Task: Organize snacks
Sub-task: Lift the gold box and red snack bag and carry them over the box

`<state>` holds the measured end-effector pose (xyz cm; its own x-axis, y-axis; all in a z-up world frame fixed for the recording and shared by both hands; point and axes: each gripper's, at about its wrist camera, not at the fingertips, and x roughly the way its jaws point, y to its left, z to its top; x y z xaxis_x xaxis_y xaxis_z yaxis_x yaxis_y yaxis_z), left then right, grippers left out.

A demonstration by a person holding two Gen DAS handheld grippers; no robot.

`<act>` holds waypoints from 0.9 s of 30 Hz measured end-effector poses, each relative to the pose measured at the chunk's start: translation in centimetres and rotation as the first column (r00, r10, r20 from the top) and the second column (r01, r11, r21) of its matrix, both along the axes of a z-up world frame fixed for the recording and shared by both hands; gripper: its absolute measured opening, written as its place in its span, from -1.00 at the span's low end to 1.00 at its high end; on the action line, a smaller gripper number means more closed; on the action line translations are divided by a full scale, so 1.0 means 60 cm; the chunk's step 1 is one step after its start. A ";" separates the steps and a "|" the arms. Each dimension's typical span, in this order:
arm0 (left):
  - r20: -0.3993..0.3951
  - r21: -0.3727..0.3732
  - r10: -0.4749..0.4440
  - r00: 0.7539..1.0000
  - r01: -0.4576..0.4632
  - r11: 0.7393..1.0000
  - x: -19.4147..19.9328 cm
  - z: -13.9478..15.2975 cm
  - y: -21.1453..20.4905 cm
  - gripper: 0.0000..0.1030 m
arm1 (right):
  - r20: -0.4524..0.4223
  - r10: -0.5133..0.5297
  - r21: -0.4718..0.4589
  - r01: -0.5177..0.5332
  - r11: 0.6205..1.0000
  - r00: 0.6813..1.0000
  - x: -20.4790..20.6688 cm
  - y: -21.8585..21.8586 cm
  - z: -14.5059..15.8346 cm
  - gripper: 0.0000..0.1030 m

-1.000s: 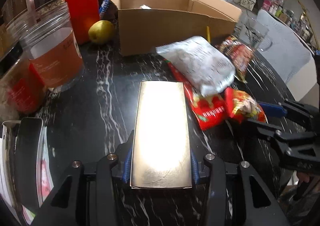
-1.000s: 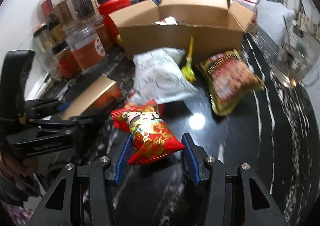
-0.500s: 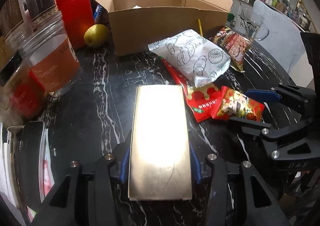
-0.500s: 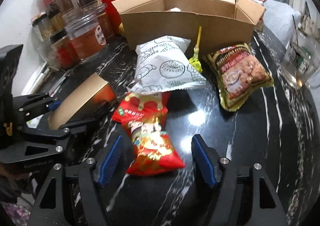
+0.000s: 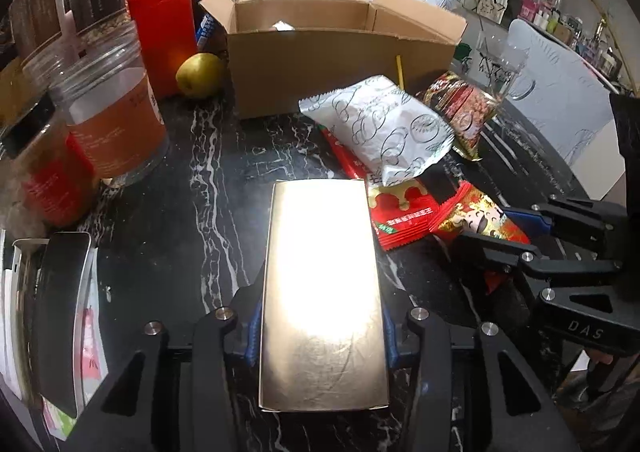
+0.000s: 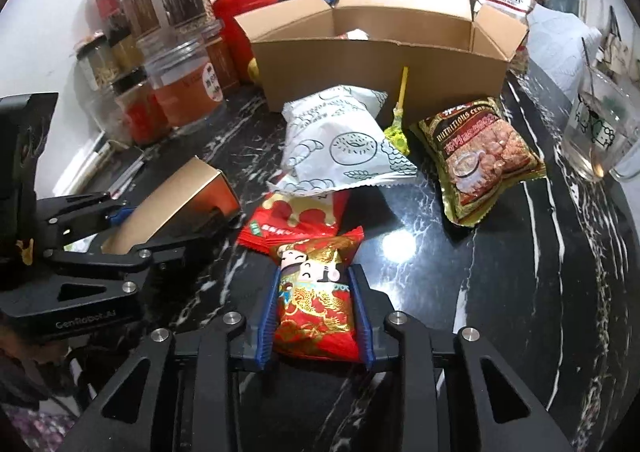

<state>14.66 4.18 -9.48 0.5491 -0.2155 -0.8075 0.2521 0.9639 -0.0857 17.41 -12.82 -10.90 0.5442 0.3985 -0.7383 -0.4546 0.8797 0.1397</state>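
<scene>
My left gripper (image 5: pixel 322 324) holds a shiny gold box (image 5: pixel 320 272) flat just above the black marble table (image 5: pixel 180 220); its jaws are closing on the box sides. To its right my right gripper (image 6: pixel 316 312) is closing, and its blue pads press both sides of a red and gold snack packet (image 6: pixel 316 264) lying on the table. In the right wrist view the left gripper (image 6: pixel 168 220) with the gold box (image 6: pixel 176 200) is at the left. An open cardboard box (image 6: pixel 380 64) stands behind the loose snacks.
A white packet (image 6: pixel 340 144) lies on a flat red packet (image 6: pixel 296 220), beside a green lollipop (image 6: pixel 398 132) and a cereal bag (image 6: pixel 480 152). Jars (image 5: pixel 112 120), a red canister (image 5: pixel 164 32) and a pear (image 5: pixel 200 74) crowd the left. A glass mug (image 6: pixel 600 132) stands at the right.
The right jaws spread wide around the red and gold packet, then closed onto it. The white packet, blurred a second ago, now lies still. The left gripper kept the gold box.
</scene>
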 end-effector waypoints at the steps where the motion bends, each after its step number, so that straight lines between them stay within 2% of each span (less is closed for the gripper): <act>1: 0.006 -0.006 0.002 1.000 -0.002 1.000 -0.002 0.006 0.001 -0.15 | 0.006 0.000 0.004 0.000 1.000 1.000 -0.005 -0.002 0.003 -0.37; 14: 0.083 -0.073 -0.008 0.996 0.014 0.997 -0.010 0.068 -0.004 -0.15 | 0.090 0.018 0.062 -0.024 0.998 0.996 -0.034 0.001 0.064 -0.37; 21: 0.153 -0.092 -0.008 0.988 0.022 0.995 0.008 0.112 -0.007 -0.15 | 0.143 0.007 0.081 -0.018 0.997 0.990 -0.018 -0.001 0.110 -0.37; 27: 0.240 -0.103 0.012 0.971 0.013 0.995 0.035 0.163 -0.011 -0.15 | 0.195 -0.010 0.086 -0.007 0.996 0.981 0.009 -0.011 0.156 -0.37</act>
